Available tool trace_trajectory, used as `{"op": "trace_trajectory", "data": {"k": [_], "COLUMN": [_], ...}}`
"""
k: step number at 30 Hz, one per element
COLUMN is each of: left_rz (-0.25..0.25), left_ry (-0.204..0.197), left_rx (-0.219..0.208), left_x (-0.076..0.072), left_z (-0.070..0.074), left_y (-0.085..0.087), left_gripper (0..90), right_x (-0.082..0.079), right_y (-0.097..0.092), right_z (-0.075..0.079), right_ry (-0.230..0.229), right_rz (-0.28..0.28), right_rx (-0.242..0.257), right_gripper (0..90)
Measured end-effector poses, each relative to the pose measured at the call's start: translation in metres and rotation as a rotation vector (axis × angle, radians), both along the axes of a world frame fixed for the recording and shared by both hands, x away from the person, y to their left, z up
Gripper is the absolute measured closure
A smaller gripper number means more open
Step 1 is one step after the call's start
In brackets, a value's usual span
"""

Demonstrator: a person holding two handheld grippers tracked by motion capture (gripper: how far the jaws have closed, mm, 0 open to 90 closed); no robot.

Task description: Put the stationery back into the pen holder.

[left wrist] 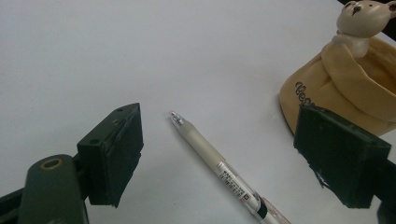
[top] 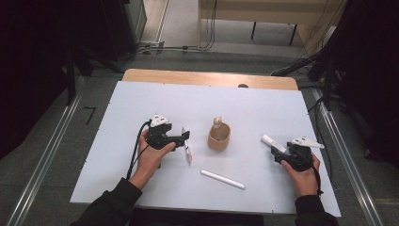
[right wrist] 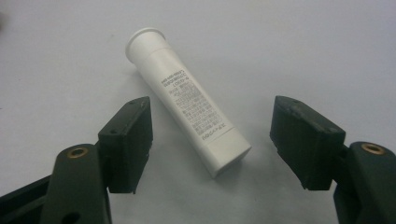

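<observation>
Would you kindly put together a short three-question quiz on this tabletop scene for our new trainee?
1. True or false: the right gripper has clamped the white tube.
2. What lies between the open jaws of the left gripper: A a spoon, B a pen, C a key?
3. What figure sits on the tan holder?

Key:
1. False; the jaws stand apart on either side of the tube, not touching it.
2. B.
3. A small bear.
</observation>
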State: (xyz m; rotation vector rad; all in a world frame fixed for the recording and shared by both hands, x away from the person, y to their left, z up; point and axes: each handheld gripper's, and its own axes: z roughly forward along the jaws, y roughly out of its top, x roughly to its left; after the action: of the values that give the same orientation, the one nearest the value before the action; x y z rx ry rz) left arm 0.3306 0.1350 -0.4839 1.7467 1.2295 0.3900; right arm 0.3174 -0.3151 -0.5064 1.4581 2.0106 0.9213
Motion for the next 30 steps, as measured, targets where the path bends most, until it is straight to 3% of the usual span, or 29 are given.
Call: {"op": "trace_trajectory", "data": {"k": [9, 16, 26, 30], "left_rz": [0.0, -0.002, -0.009, -0.013], "left_ry": [0.002, 0.004, 0.008, 0.009], "left_rx": [-0.002, -0.003, -0.005, -0.005], "left_x": [0.0001, -0.0002, -0.0008, -0.0009], "left_z": [-0.0002, -0.0004, -0.0005, -0.0011], "left_y": [0.0, -0.0007, -0.0023, -0.0033], "left_gripper": [16.8, 16.9, 16.9, 16.9], "right_x": [0.0022, 0.0023, 0.0014, 0.0033], "right_y": [0.0021, 0.0035, 0.0064, 0.0039], "right_z": [-0.001, -0.001, -0.0007, 0.0003], "right_ry": [0.024, 0.021, 0.016, 0.039], "right_rz": [0.02, 0.029, 0.073, 0.062], "right_rx": [-0.015, -0.027, -0.033, 0.006], "right_gripper": [42.9, 50.1, 67.9, 68.5]}}
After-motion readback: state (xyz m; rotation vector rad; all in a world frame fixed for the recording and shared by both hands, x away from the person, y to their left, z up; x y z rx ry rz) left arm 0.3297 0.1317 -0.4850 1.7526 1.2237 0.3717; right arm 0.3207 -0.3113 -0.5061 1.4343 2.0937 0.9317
